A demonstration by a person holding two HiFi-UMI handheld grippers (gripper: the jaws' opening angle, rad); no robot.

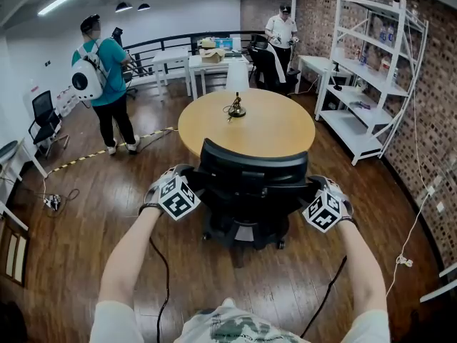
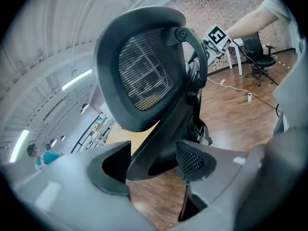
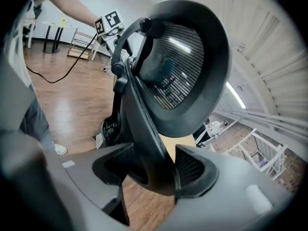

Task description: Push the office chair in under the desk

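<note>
Black mesh-backed office chair (image 1: 251, 184) beside round desk (image 1: 275, 131)

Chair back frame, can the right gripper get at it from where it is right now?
Likely yes. The chair back frame sits right between the jaws of the right gripper, which are opening, and nothing else seems to stand in the way.

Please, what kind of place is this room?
Likely an open office or workshop: white desks at the back, white shelving along a brick wall, and an office chair at a round table.
</note>
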